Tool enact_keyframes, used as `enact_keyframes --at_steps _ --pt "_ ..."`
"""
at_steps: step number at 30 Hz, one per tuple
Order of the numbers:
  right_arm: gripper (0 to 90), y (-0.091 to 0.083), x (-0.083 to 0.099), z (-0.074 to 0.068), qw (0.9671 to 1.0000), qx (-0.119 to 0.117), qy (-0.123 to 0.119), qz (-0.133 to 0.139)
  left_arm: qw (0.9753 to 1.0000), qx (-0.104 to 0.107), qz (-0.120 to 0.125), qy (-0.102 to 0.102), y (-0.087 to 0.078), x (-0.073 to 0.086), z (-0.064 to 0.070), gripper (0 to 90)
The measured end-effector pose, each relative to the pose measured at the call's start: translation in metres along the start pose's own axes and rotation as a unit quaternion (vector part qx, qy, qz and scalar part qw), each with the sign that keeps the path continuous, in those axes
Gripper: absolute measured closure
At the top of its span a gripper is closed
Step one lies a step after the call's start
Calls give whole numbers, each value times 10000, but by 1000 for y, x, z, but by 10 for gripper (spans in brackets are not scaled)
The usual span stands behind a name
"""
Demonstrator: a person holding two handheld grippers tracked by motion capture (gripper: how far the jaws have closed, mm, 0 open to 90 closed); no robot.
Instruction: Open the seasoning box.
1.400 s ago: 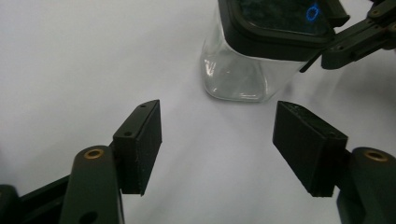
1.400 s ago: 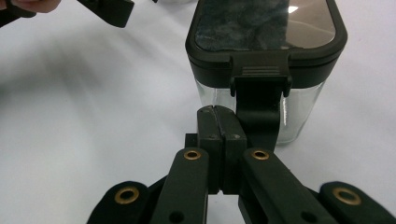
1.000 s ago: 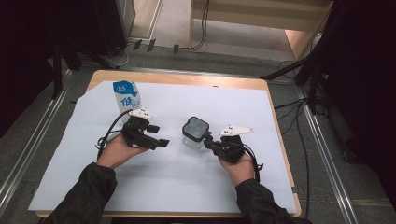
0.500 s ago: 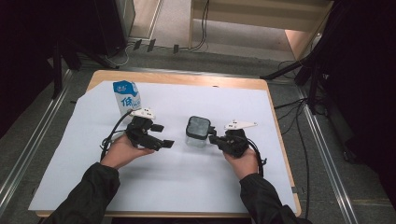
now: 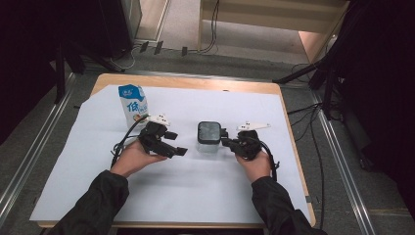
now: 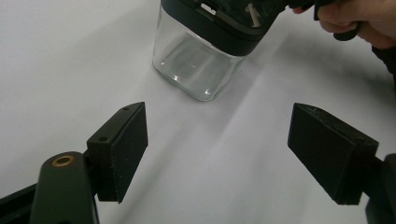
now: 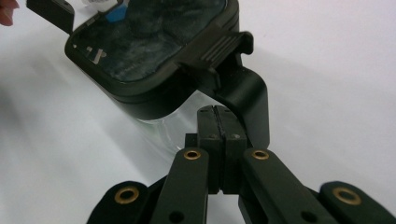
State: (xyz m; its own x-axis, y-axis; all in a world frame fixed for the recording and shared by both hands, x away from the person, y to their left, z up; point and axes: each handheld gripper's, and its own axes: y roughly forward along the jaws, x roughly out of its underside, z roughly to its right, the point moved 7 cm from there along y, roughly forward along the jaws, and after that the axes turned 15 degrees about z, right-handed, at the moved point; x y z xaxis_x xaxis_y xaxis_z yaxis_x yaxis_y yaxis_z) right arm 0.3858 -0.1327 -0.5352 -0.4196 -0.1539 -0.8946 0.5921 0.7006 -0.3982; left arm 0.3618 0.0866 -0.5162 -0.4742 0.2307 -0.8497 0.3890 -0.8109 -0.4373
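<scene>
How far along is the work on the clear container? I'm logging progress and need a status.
Done: the right gripper is shut against the handle side of the clear container, which stands upright on the white sheet.
In hand: the left gripper is open, jaws aimed at the container but apart from it.
Left: its dark lid is on; the milk carton stands untouched.

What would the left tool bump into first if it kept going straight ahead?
Most likely the clear container with the dark lid. The left tool is open and aims at its glassy lower wall, with bare white table cover between them. How far off it is can't be judged exactly.
</scene>
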Motion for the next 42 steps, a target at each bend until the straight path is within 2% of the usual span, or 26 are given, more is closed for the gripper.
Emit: enact_keyframes --at_steps 4,7,9,12,16,19,21,25,28,29,31,34,42 --pt "900 -1 1 1 10000 -9 40 -32 9999 23 94 -30 2 -3 -3 194" --pt "887 -4 -1 -2 9999 -115 53 -27 10000 -12 85 -13 0 -3 -4 188" --pt "841 -8 -3 -4 9998 -183 70 -11 10000 -53 79 2 -1 -3 -5 189" --pt "714 -14 -2 -4 9997 -192 162 -45 9999 -53 114 -12 0 -4 -6 193" --pt "684 -22 -3 -3 9997 -144 175 7 9999 -6 -6 103 3 -10 -6 195" --pt "694 -28 -7 -1 9998 -109 164 106 9998 131 67 143 7 -18 -5 196" --pt "738 -30 -7 1 9998 -88 164 114 9997 123 33 221 10 -23 -7 205" --pt "896 -31 -7 3 9997 -159 166 73 9992 211 30 345 17 -32 -11 211" --pt "900 -27 -7 5 9997 -153 176 21 9989 294 -9 364 20 -35 -12 208" --pt "900 -26 -7 6 9997 -139 181 5 9985 390 -30 385 21 -35 -12 211" --pt "900 -24 -8 8 9998 -127 173 -3 9976 421 -175 529 23 -34 -12 213" --pt "900 -21 -9 10 9998 -93 150 9 9967 470 -300 583 28 -33 -12 208" --pt "900 -21 -10 14 9998 -1 213 9 9964 585 -229 567 42 -30 -10 195"
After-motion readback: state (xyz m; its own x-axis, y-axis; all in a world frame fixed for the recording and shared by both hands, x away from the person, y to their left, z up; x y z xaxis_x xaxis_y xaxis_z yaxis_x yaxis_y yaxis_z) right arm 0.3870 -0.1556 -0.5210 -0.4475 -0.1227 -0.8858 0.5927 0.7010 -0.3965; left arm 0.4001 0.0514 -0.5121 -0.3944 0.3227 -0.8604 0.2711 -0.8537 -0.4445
